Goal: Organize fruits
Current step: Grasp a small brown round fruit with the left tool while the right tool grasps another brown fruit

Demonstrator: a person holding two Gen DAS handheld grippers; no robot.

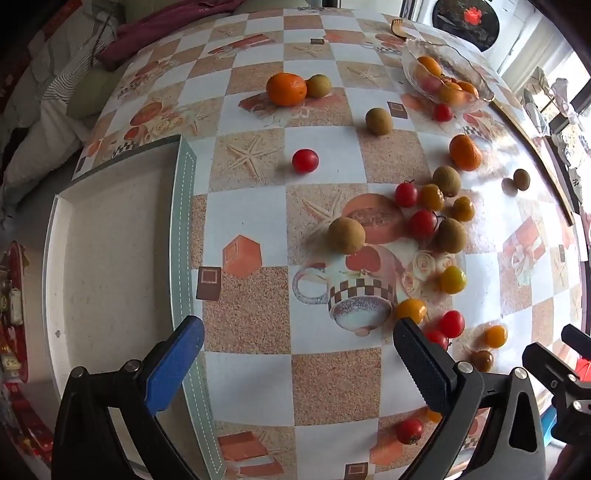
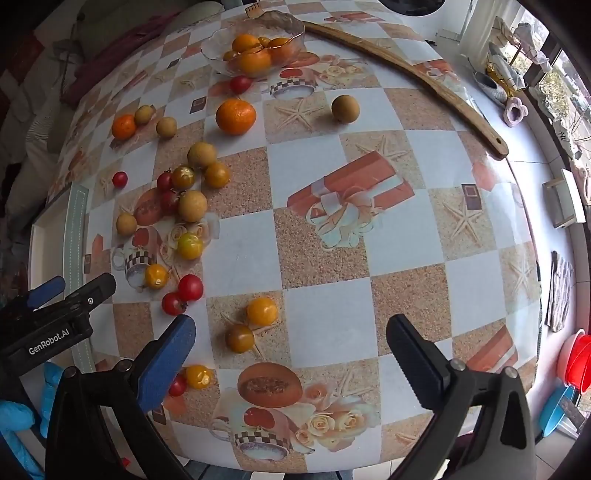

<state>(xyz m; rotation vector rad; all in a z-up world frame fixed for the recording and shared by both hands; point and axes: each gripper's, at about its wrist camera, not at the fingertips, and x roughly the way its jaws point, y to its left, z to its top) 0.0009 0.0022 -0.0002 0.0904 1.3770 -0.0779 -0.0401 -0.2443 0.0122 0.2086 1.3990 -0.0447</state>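
Loose fruit lies across a checked tablecloth: tangerines [image 1: 286, 88] [image 2: 235, 116], brown longans [image 1: 346, 235] [image 2: 345, 108], red cherry tomatoes [image 1: 305, 160] [image 2: 190, 287] and yellow ones [image 1: 453, 279] [image 2: 262, 311]. A glass bowl [image 1: 413, 62] [image 2: 291, 27] at the far side holds several tangerines. A white tray [image 1: 110, 258] with a green rim sits at the left, with nothing in it. My left gripper [image 1: 297, 341] is open and empty near the tray's right rim. My right gripper [image 2: 290, 338] is open and empty above yellow tomatoes [image 2: 240, 338].
A long wooden stick [image 2: 417, 79] lies along the table's far right edge. The table edge curves close on the right, with red and blue basins [image 2: 576, 363] on the floor beyond. Bedding and cushions [image 1: 55, 92] lie past the far left edge.
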